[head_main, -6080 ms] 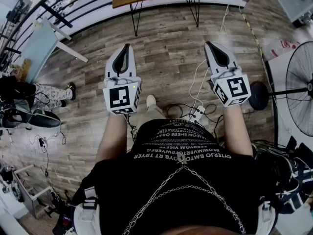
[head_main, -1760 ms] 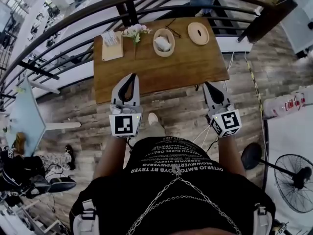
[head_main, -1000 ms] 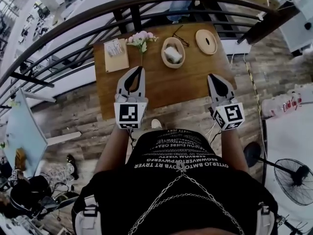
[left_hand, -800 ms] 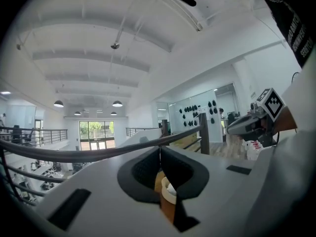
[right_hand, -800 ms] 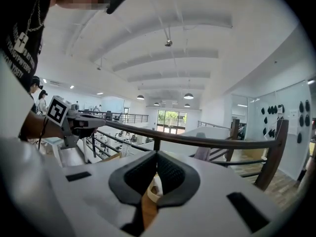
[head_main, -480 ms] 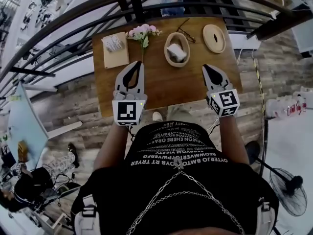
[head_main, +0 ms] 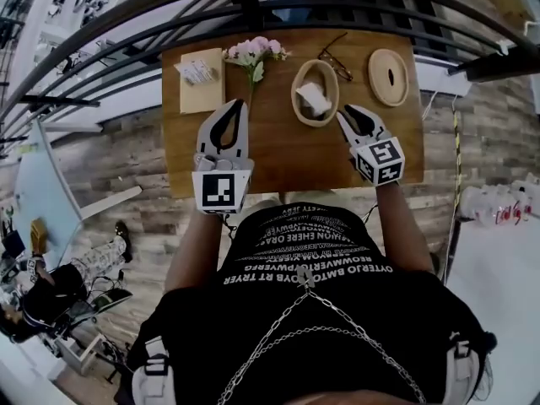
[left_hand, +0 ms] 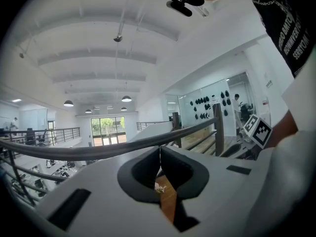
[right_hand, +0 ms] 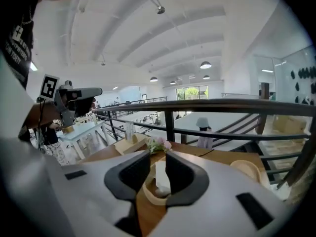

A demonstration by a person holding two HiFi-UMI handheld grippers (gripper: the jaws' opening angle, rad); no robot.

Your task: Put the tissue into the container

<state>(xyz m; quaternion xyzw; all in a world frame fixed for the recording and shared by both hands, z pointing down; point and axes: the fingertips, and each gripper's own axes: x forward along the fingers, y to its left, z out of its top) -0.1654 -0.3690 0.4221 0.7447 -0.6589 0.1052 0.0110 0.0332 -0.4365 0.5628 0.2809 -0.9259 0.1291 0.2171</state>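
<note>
A folded white tissue [head_main: 313, 96] lies in an oval wooden bowl [head_main: 299, 105] at the middle of the wooden table [head_main: 278, 154]. My right gripper [head_main: 341, 115] hovers just right of the bowl. Its jaws are opening, slightly apart, with nothing pressed between them. In the right gripper view the tissue [right_hand: 161, 178] and bowl [right_hand: 151, 197] show through the gap of my right gripper [right_hand: 157, 165]. My left gripper [head_main: 242, 108] is shut and empty over the table's left half. In the left gripper view my left gripper [left_hand: 159, 154] has its tips touching.
A tissue box [head_main: 201, 79] sits at the table's far left, with pink flowers [head_main: 256, 51] beside it. Glasses [head_main: 337, 57] and a round wooden lid [head_main: 388, 77] lie right of the bowl. A dark railing [head_main: 278, 7] runs behind the table.
Both grippers have come forward over the table. The right one has swung left toward the bowl and its jaws have parted a little. The left stays shut.
</note>
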